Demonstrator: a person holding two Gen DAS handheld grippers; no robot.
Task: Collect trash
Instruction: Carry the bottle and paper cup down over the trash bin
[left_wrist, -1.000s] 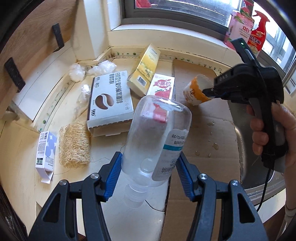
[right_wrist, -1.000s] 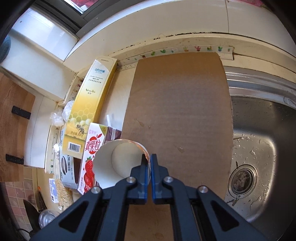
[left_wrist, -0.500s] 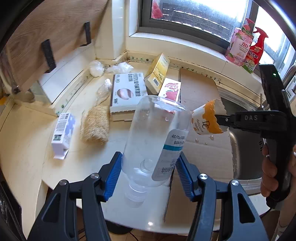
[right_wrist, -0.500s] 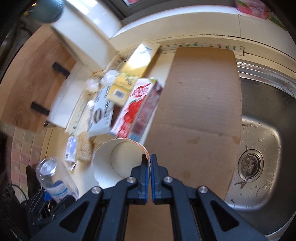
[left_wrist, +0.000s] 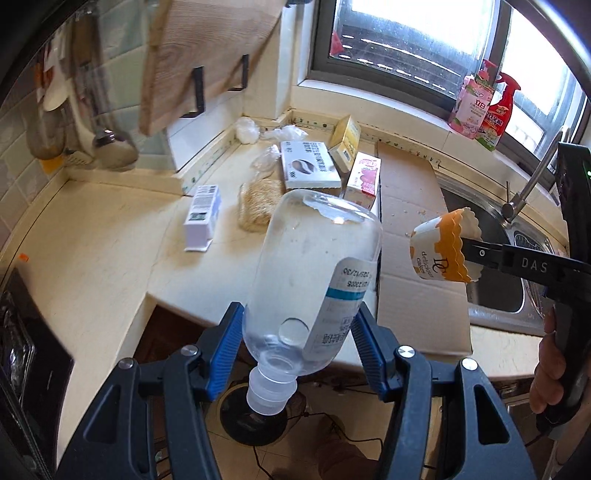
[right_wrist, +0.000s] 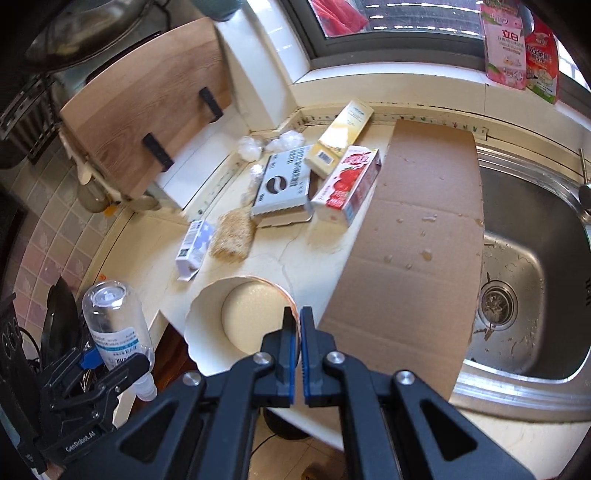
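My left gripper (left_wrist: 297, 341) clamps an empty clear plastic bottle (left_wrist: 314, 280), cap downward, held out past the counter edge (left_wrist: 177, 301). My right gripper (right_wrist: 298, 332) pinches the rim of a paper cake cup (right_wrist: 236, 317), fingers nearly together, above the counter beside the flattened cardboard (right_wrist: 413, 236).

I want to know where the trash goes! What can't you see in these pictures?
- Trash bin: none identifiable in either view; the dark round thing on the floor sits behind the plastic bottle and left hand-held gripper.
- Paper cup: outside hidden in the right wrist view; the right hand-held gripper covers its near rim.
- Small box: print too small.
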